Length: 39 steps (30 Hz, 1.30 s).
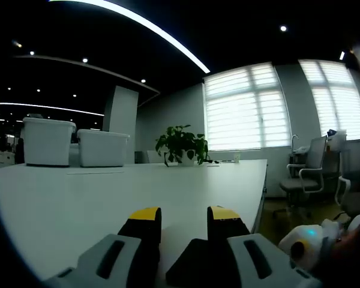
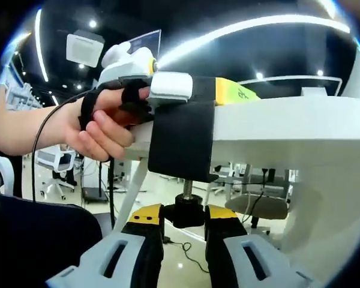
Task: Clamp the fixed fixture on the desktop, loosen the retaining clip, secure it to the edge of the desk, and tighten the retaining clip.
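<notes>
The black clamp fixture (image 2: 181, 135) wraps the edge of the white desk (image 2: 288, 126), and its threaded screw hangs below with a black knob (image 2: 186, 213) on the end. My right gripper (image 2: 184, 223) comes up from under the desk, its yellow-tipped jaws pressed on both sides of that knob. A hand (image 2: 102, 129) holds my left gripper (image 2: 168, 87) flat on the desktop, over the fixture's top. In the left gripper view, my left gripper (image 1: 184, 219) lies on the desktop (image 1: 78, 198) with a black piece (image 1: 189, 267) held low between its jaws, the tips apart.
Two white storage bins (image 1: 48, 141) and a potted plant (image 1: 181, 144) stand at the desk's far end. Office chairs (image 1: 306, 171) sit by the windows beyond the desk's right edge. Under the desk are a slanted white leg (image 2: 135, 192), cables and floor.
</notes>
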Tool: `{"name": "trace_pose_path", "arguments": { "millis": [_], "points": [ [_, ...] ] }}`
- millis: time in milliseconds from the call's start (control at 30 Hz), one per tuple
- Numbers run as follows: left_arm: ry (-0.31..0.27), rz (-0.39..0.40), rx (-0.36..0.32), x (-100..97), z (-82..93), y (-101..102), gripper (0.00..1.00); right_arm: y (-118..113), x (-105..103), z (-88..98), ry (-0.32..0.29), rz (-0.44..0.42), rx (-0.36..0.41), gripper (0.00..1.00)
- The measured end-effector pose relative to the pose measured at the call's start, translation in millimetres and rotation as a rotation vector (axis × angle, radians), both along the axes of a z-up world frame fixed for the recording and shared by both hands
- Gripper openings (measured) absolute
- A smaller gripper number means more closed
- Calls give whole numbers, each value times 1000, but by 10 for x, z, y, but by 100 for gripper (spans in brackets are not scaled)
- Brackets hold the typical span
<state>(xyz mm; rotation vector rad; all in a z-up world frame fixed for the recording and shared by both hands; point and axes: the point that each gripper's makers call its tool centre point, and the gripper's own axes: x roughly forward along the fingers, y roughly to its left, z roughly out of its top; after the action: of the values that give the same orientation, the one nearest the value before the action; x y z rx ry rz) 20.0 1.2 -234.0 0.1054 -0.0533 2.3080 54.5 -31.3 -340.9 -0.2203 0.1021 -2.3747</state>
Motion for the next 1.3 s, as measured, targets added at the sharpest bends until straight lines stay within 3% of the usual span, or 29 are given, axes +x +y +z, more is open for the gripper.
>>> {"name": "trace_pose_path", "arguments": {
  "millis": [167, 300, 333, 533, 633, 767, 967, 1200, 1300],
  "points": [
    [-2, 0, 0, 6, -2, -2, 31, 1, -19, -18, -10, -51, 11, 30],
    [0, 0, 0, 5, 2, -3, 31, 100, 48, 38, -29, -147, -81, 40],
    [1, 0, 0, 5, 4, -3, 31, 121, 71, 58, -33, -167, -108, 40],
    [1, 0, 0, 5, 6, -5, 31, 105, 55, 13, -54, -266, -67, 38],
    [3, 0, 0, 5, 8, -6, 31, 98, 54, -60, -76, -305, -52, 25],
    [2, 0, 1, 7, 5, -8, 31, 67, 100, -58, -46, -340, -9, 23],
    [5, 0, 1, 7, 6, -9, 31, 82, 98, -61, -48, -281, -10, 23],
    [8, 0, 1, 5, 7, -13, 31, 41, 79, -57, -34, -103, -5, 23],
    [8, -1, 1, 4, 7, -14, 31, 43, 78, -53, -27, -70, -1, 23]
  ]
}}
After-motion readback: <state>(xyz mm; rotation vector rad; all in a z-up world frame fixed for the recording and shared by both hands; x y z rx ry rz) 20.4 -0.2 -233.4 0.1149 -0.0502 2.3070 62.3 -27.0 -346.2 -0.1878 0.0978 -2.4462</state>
